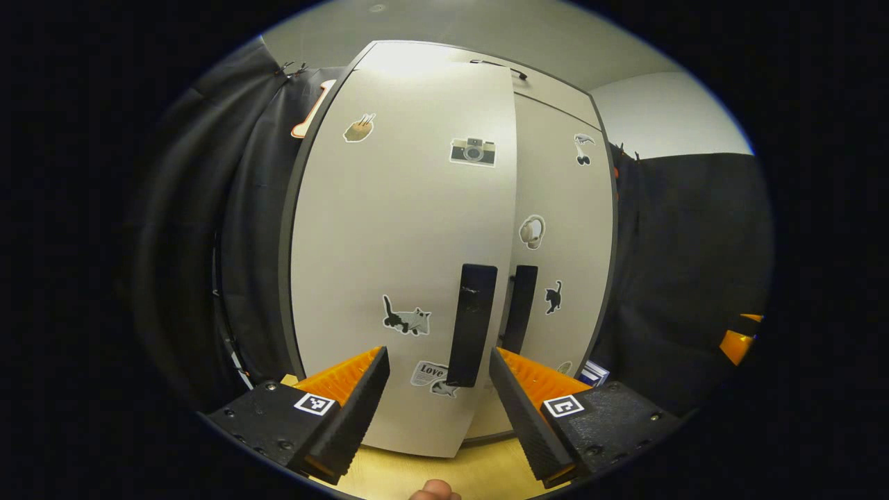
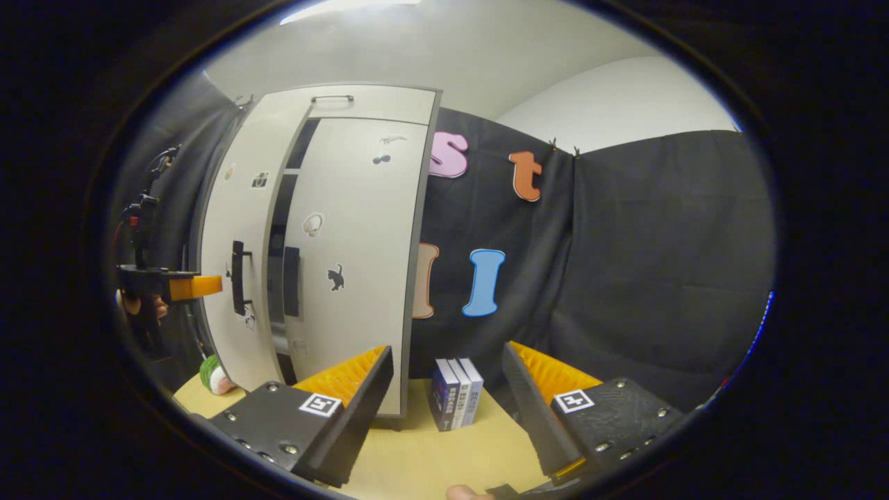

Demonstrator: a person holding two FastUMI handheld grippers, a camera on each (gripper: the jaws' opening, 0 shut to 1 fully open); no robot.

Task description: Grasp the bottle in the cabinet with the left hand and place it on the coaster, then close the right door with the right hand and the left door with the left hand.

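The grey cabinet has two sticker-covered doors. In the left gripper view its left door [image 1: 396,243] stands slightly ajar, its edge in front of the right door [image 1: 562,229], which lies flush. My left gripper [image 1: 437,361] is open just before the left door's black handle [image 1: 472,326], touching nothing. In the right gripper view the left door [image 2: 236,208] and right door [image 2: 354,229] have a dark gap between them, and the left gripper [image 2: 194,286] hovers by the left door. My right gripper [image 2: 448,354] is open and empty, off to the cabinet's right. A small green and white thing [image 2: 212,375] sits at the cabinet's left foot.
Three books [image 2: 455,392] stand upright on the wooden table [image 2: 417,451] right of the cabinet, and they show as books [image 1: 594,373] in the left gripper view too. Black cloth hangs behind and on both sides. A fingertip [image 1: 434,489] shows at the bottom edge.
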